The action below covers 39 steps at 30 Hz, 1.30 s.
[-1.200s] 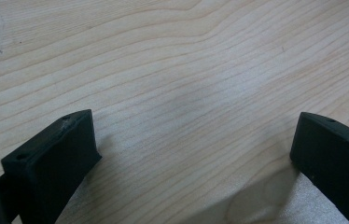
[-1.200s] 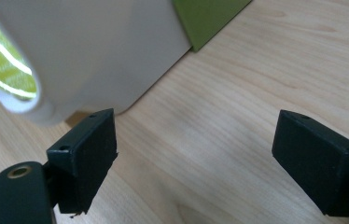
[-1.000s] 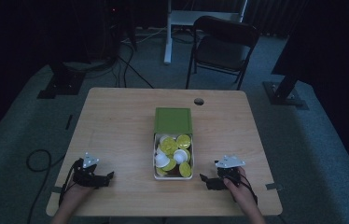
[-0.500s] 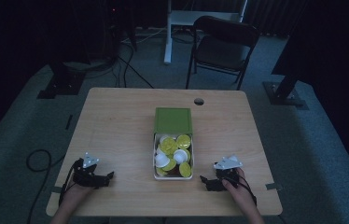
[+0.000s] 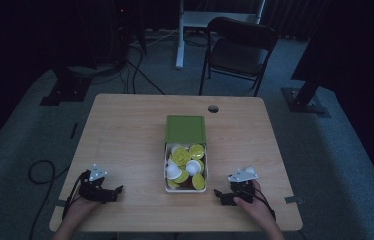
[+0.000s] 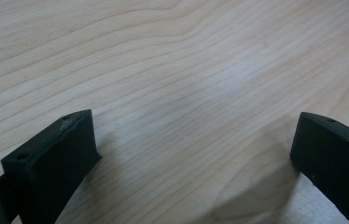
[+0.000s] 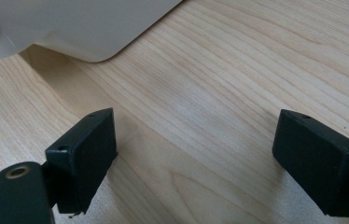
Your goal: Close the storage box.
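Observation:
A white box (image 5: 205, 165) sits at the middle of the wooden table (image 5: 125, 135), holding several yellow and white capsules (image 5: 185, 167); its green lid (image 5: 186, 129) lies just behind it. My left gripper (image 5: 116, 191) rests open on the table near the front left, with bare wood between its jaws (image 6: 196, 154). My right gripper (image 5: 219, 195) rests open at the front right, close to the box's near right corner. In the right gripper view the white box corner (image 7: 93, 28) shows at the upper left, beyond the empty jaws (image 7: 196, 149).
A black chair (image 5: 240, 50) stands behind the table, and a white desk leg (image 5: 179, 35) rises farther back. Cables (image 5: 40, 170) trail on the floor to the left. A round cable hole (image 5: 213, 108) sits near the table's far edge.
The right gripper has shifted slightly; the left gripper and the box are unchanged.

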{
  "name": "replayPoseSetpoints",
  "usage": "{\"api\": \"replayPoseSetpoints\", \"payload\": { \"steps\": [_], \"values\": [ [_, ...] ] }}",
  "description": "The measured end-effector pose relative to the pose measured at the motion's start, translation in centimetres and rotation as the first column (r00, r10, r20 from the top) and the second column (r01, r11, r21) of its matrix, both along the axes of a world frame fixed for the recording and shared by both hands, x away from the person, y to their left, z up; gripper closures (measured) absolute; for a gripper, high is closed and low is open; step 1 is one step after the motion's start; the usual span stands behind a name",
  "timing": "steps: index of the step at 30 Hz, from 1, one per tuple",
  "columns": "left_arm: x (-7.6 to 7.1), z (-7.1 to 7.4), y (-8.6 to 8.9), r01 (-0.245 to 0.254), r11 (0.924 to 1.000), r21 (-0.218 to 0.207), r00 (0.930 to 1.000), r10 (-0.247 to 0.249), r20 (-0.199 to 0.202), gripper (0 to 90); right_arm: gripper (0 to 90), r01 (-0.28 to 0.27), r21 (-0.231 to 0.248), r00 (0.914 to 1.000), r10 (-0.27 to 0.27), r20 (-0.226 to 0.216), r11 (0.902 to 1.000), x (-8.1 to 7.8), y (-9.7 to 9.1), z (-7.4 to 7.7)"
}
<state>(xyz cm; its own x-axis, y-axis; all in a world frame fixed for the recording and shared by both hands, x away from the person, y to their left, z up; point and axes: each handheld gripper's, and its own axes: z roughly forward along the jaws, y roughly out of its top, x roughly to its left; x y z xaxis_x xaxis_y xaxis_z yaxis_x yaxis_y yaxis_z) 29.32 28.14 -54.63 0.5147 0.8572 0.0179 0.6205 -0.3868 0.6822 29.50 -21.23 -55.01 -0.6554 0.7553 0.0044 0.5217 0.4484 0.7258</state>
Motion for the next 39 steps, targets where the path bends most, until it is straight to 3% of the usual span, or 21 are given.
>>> {"api": "replayPoseSetpoints", "payload": {
  "steps": [1, 5, 8, 11, 13, 14, 15, 18, 22, 27, 31, 32, 34, 36, 39],
  "values": [
    [0.0, 0.0, 0.0, 0.0, 1.0, 0.0, 1.0, 0.0, 0.0, 0.5, 12.9, 0.0, 0.0, 1.0, 0.0, 0.0, 1.0, 0.0, 0.0, 0.0],
    [-0.2, 0.2, -0.4, 0.083, 0.9965, 0.012, 0.9963, -0.083, -0.022, 0.5, 12.5, 0.002, 0.0, 1.0, -0.002, -0.002, 1.0, 0.0, 0.0, 0.0],
    [-0.3, 0.2, -0.7, 0.101, 0.9948, 0.011, 0.9948, -0.101, -0.012, 0.5, 12.5, 0.006, 0.0, 1.0, -0.006, -0.002, 1.0, 0.0, 0.0, 0.0],
    [-0.6, 0.8, -1.4, 0.146, 0.989, -0.023, 0.9892, -0.146, 0.014, 0.5, 12.5, 0.008, -0.001, 1.0, -0.008, -0.001, 1.0, 0.0, 0.1, 0.0],
    [-0.6, 0.8, -1.4, 0.146, 0.989, -0.023, 0.9892, -0.146, 0.014, 0.5, 12.5, 0.009, 0.0, 1.0, -0.009, -0.001, 1.0, -0.1, 0.1, 0.0],
    [-0.5, 1.2, -1.9, 0.189, 0.9781, -0.086, 0.9819, -0.189, 0.017, 0.5, 12.7, 0.01, 0.0, 1.0, -0.01, -0.001, 1.0, -0.1, 0.1, 0.0],
    [-0.6, 1.3, -2.1, 0.2, 0.9754, -0.093, 0.9799, -0.199, 0.021, 0.5, 12.7, 0.009, 0.0, 1.0, -0.009, -0.002, 1.0, -0.1, 0.1, 0.0],
    [-0.6, 1.4, -2.6, 0.235, 0.9678, -0.092, 0.9721, -0.233, 0.024, 0.4, 12.7, 0.013, 0.029, 0.9999, -0.013, -0.008, 0.9995, 0.0, 0.2, 0.3],
    [-0.8, 1.7, -3.6, 0.285, 0.9552, -0.08, 0.9584, -0.283, 0.039, 0.5, 12.7, 0.001, 0.07, 0.9997, -0.002, 0.025, 0.9976, -0.1, 0.4, 1.2],
    [-0.9, 2.4, -4.8, 0.352, 0.9317, -0.09, 0.9356, -0.347, 0.065, 0.5, 12.7, -0.007, 0.108, 0.9996, 0.004, 0.028, 0.9941, -0.3, 0.6, 1.9],
    [-0.8, 2.7, -5.2, 0.362, 0.9276, -0.093, 0.9315, -0.356, 0.076, 0.5, 12.6, -0.018, 0.127, 0.9995, 0.015, 0.027, 0.9917, -0.5, 0.7, 2.0],
    [-0.7, 3.1, -5.9, 0.376, 0.9215, -0.098, 0.9258, -0.369, 0.083, 0.5, 12.6, -0.028, 0.142, 0.9992, 0.023, 0.032, 0.9895, -0.7, 0.7, 2.2],
    [-0.7, 3.1, -6.1, 0.381, 0.9199, -0.092, 0.9234, -0.374, 0.088, 0.5, 12.6, -0.041, 0.151, 0.9986, 0.036, 0.038, 0.9877, -0.8, 0.8, 2.4],
    [-0.7, 3.4, -6.6, 0.387, 0.916, -0.105, 0.9212, -0.38, 0.084, 0.5, 12.6, -0.058, 0.157, 0.9978, 0.052, 0.04, 0.9859, -0.9, 0.9, 2.6],
    [-0.8, 3.5, -6.9, 0.386, 0.9162, -0.108, 0.9219, -0.378, 0.083, 0.5, 12.6, -0.073, 0.172, 0.9969, 0.067, 0.042, 0.9824, -1.0, 1.0, 2.8]
  ]
}}
